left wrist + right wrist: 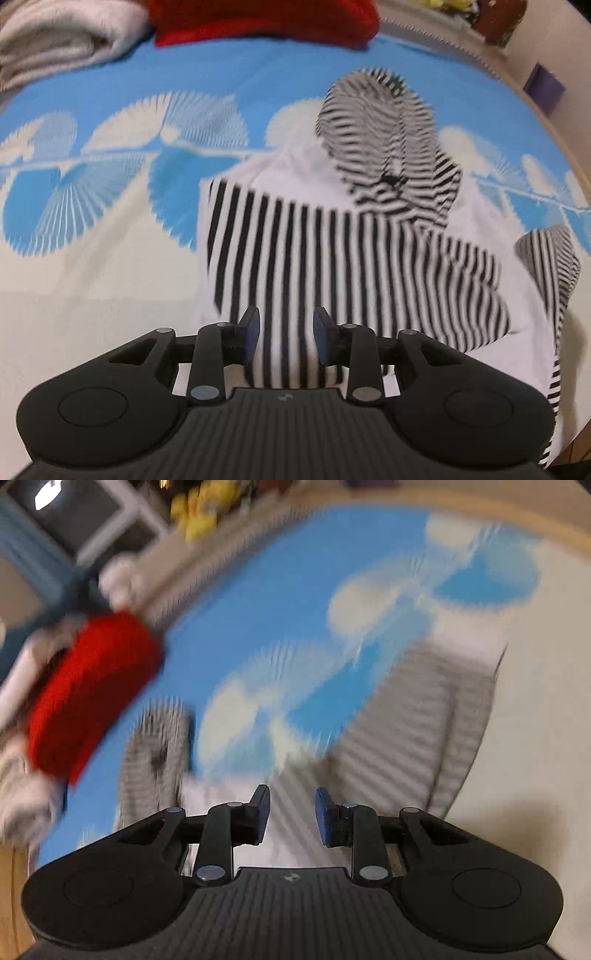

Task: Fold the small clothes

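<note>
A small black-and-white striped garment (332,251) with a hood lies partly folded on a blue and cream patterned cloth (110,266). In the left wrist view my left gripper (286,338) hovers over the garment's near edge, jaws apart, nothing pinched between the blue pads. The right wrist view is blurred by motion. There my right gripper (291,816) hangs above the striped garment (413,731), jaws apart with nothing between them. The garment's hood (155,753) shows to the left.
A folded red cloth (266,22) and a folded grey-white towel (62,40) lie at the far edge. The red cloth (88,694) also appears at the left of the right wrist view. Furniture and yellow objects (199,513) stand beyond the bed.
</note>
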The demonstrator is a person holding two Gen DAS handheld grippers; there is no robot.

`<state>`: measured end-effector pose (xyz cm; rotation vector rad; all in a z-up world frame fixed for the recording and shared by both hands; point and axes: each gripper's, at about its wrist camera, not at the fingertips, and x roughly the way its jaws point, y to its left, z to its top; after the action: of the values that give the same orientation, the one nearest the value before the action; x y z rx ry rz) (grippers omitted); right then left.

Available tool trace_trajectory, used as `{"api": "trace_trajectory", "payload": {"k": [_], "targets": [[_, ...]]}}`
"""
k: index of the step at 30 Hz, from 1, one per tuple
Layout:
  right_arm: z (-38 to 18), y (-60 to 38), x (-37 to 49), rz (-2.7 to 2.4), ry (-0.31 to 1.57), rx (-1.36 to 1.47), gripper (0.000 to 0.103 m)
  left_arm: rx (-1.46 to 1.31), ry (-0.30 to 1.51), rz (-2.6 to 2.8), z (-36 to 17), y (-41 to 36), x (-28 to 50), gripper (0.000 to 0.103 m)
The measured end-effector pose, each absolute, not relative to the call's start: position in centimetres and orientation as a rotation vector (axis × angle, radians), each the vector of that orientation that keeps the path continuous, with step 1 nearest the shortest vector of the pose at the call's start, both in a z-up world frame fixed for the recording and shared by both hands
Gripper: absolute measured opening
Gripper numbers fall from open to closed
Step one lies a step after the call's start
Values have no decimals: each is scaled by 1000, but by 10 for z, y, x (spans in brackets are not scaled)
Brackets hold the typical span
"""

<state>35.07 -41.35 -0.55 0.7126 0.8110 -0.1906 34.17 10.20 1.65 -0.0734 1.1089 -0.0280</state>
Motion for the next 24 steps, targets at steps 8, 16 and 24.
{"api": "trace_trajectory", "payload": {"k": [8, 16, 24], "targets": [[-50, -534, 369, -452, 807, 684, 28, -70, 1083, -38, 23, 84, 350, 36], [-114, -567, 369, -526, 863, 817, 28, -35, 1097, -66, 15, 69, 353, 36], [-129, -568, 370, -473, 804, 848, 9, -18, 1092, -91, 15, 59, 353, 36]]}}
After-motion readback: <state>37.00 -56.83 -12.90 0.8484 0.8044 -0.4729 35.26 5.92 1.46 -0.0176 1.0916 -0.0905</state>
